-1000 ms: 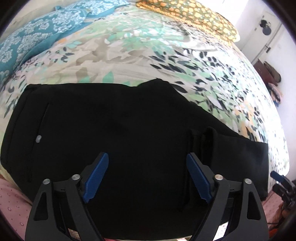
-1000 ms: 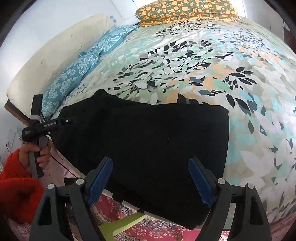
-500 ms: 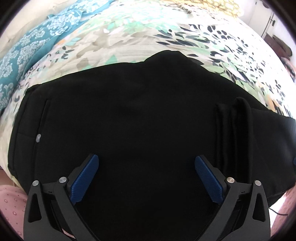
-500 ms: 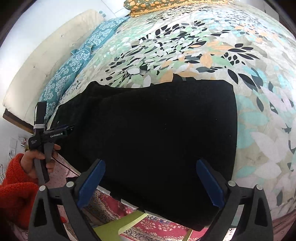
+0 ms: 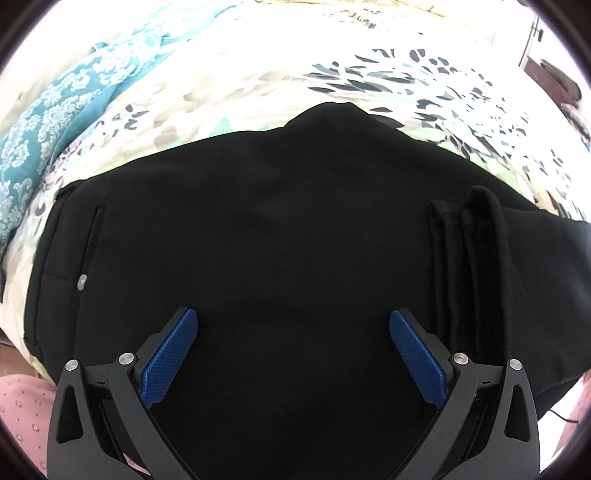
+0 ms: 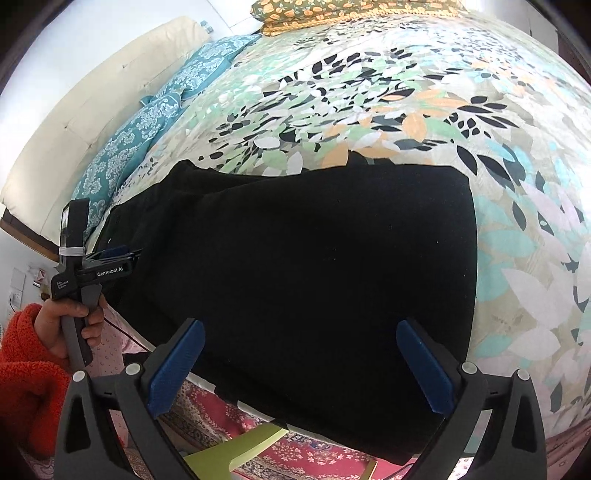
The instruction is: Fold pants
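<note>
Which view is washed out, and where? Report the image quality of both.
Left wrist view: the bedspread blows out to white at the top, and the black pants show few folds. Right wrist view: even exposure, clear leaf print, strong fisheye bending at the edges.

Leaf-print bedspread (image 6: 424, 110), teal pillows (image 6: 147, 122), orange-flowered pillow (image 6: 332, 11), red patterned rug (image 6: 221, 421)

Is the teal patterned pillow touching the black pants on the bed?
Apart. In the right wrist view, a strip of floral bedspread shows between the teal patterned pillow and the black pants.
</note>
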`<action>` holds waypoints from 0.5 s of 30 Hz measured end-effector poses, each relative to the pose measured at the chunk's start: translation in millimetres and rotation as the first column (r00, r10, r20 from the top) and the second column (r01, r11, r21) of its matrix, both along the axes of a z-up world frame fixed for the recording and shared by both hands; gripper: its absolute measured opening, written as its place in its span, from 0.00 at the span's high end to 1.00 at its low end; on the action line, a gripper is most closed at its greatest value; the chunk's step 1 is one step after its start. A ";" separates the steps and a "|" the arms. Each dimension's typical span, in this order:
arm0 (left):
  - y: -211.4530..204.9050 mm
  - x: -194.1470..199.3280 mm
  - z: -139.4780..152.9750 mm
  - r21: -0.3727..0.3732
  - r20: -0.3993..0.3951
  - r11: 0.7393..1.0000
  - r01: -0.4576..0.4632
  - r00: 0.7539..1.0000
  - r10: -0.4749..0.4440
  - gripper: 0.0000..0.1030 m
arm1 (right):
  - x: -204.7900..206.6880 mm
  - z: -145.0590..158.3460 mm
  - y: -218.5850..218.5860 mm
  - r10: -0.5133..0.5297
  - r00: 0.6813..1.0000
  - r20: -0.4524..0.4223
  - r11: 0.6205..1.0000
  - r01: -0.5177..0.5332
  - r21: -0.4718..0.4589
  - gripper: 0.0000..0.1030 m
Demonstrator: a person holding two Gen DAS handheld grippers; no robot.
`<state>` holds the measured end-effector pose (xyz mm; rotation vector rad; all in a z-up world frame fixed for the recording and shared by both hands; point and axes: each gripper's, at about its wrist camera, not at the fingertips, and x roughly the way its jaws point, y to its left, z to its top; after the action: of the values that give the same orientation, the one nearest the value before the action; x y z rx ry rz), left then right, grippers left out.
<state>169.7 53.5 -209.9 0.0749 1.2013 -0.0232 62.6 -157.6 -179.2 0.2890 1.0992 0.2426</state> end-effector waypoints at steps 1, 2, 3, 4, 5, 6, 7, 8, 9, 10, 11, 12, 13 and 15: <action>1.1 1.7 0.9 -0.009 -0.002 1.000 -0.003 1.000 0.002 0.01 | -1.0 1.5 -1.3 -0.005 1.000 0.012 1.000 0.005 0.005 0.00; 2.6 2.4 3.3 -0.020 0.001 1.000 -0.007 1.000 0.007 0.01 | -2.3 3.7 -2.9 -0.013 1.000 0.027 1.000 0.013 0.005 0.00; 5.5 2.5 7.1 -0.037 0.011 0.999 -0.014 1.000 0.014 0.01 | -3.5 6.2 -4.7 -0.022 0.999 0.044 1.000 0.021 0.004 0.00; 10.9 2.4 14.0 -0.064 0.028 0.998 -0.029 0.999 0.030 0.01 | -4.7 9.1 -7.1 -0.031 0.998 0.060 1.000 0.031 0.006 0.00; 16.3 2.7 20.4 -0.090 0.044 0.995 -0.042 0.998 0.046 0.01 | -6.3 11.5 -8.7 -0.040 0.997 0.072 0.999 0.039 0.008 0.00; 23.0 3.3 27.3 -0.115 0.060 0.992 -0.055 0.996 0.062 0.01 | -7.5 14.0 -11.4 -0.051 0.995 0.083 0.999 0.050 0.012 0.00; 35.0 6.3 38.0 -0.153 0.083 0.985 -0.074 0.993 0.087 0.01 | -8.2 15.8 -13.4 -0.058 0.994 0.090 0.998 0.057 0.015 0.00; 45.7 9.8 45.7 -0.179 0.097 0.980 -0.088 0.990 0.107 0.01 | -8.6 17.2 -15.2 -0.063 0.994 0.094 0.998 0.062 0.018 0.00; 60.7 15.6 53.9 -0.204 0.107 0.973 -0.109 0.985 0.133 0.01 | -8.1 18.0 -16.8 -0.066 0.993 0.093 0.998 0.065 0.018 0.00; 74.0 20.9 59.3 -0.219 0.110 0.967 -0.131 0.981 0.158 0.01 | -6.8 19.1 -17.8 -0.068 0.994 0.090 0.998 0.066 0.015 0.00; 89.8 26.3 64.5 -0.232 0.107 0.960 -0.157 0.977 0.186 0.01 | -5.5 19.0 -18.5 -0.068 0.994 0.085 0.998 0.068 0.013 0.00; 113.5 33.6 69.9 -0.250 0.099 0.948 -0.196 0.969 0.226 0.01 | -4.2 18.7 -18.7 -0.070 0.994 0.080 0.998 0.069 0.012 0.00; 129.1 37.1 71.8 -0.263 0.092 0.940 -0.218 0.964 0.250 0.01 | -2.8 18.8 -19.2 -0.071 0.995 0.076 0.997 0.070 0.013 0.00; 169.4 45.2 70.6 -0.289 0.062 0.919 -0.269 0.952 0.298 0.01 | -1.2 18.6 -18.3 -0.069 0.995 0.070 0.998 0.068 0.016 0.00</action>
<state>214.9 222.9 -139.3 -0.3424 1.0832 0.0669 61.4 -175.9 -160.6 0.3272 1.0168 0.1980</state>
